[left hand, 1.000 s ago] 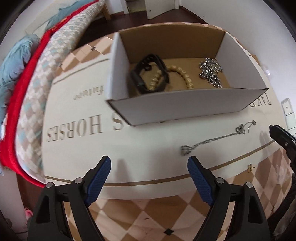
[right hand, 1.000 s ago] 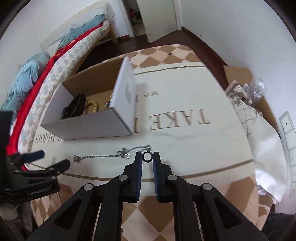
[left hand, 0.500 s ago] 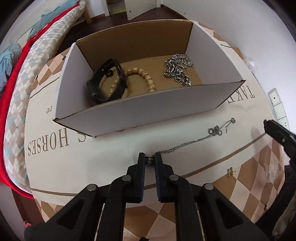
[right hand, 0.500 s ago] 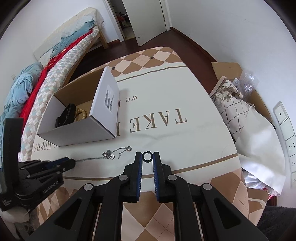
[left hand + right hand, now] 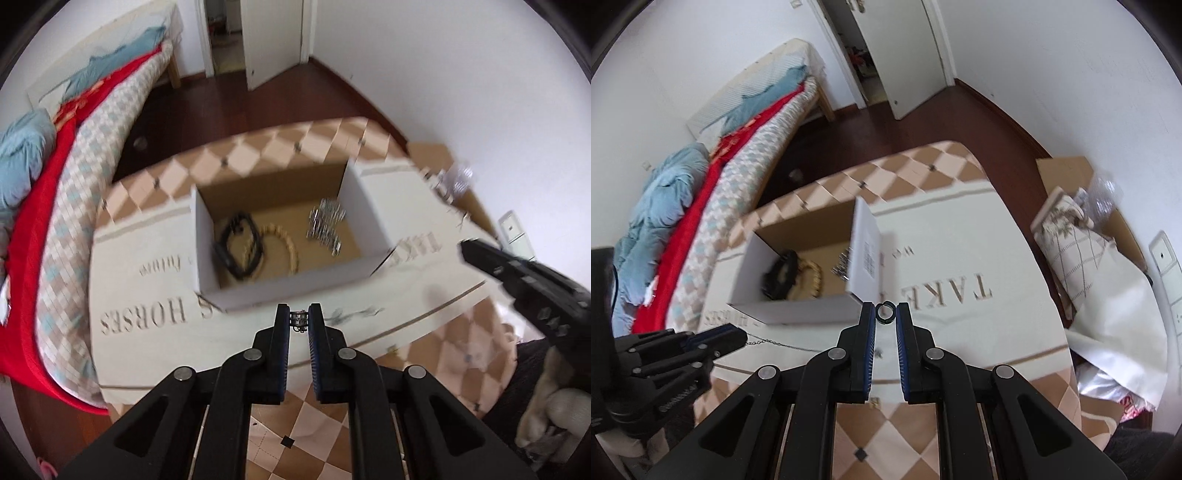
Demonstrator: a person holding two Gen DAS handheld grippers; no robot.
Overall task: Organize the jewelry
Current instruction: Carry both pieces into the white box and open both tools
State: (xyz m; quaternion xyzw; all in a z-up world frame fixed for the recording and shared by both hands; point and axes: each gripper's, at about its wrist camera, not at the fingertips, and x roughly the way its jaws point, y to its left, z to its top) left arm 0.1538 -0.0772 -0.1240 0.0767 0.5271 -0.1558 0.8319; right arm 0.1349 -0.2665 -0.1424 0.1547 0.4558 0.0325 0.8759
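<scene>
Left gripper [image 5: 299, 320] jaws pinch the chain [image 5: 775, 343], right gripper [image 5: 885, 313] jaws a ring [image 5: 885, 313]; lift the apparently trailing chain clear over the box [image 5: 295, 291] wall.

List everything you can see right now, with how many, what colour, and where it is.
cardboard box: one, white outside, brown inside, on the table
black band: one, black, in the box, left part
bead bracelet: one, tan, in the box, middle
chunky chain: one, silver, in the box, right part
thin necklace: one, silver, hanging from the left gripper
ring: one, black, in the right gripper
tablecloth: one, cream, lettered, checked border
bed: one, red and blue covers, left
left gripper: shut on the necklace end
right gripper: shut on the ring
</scene>
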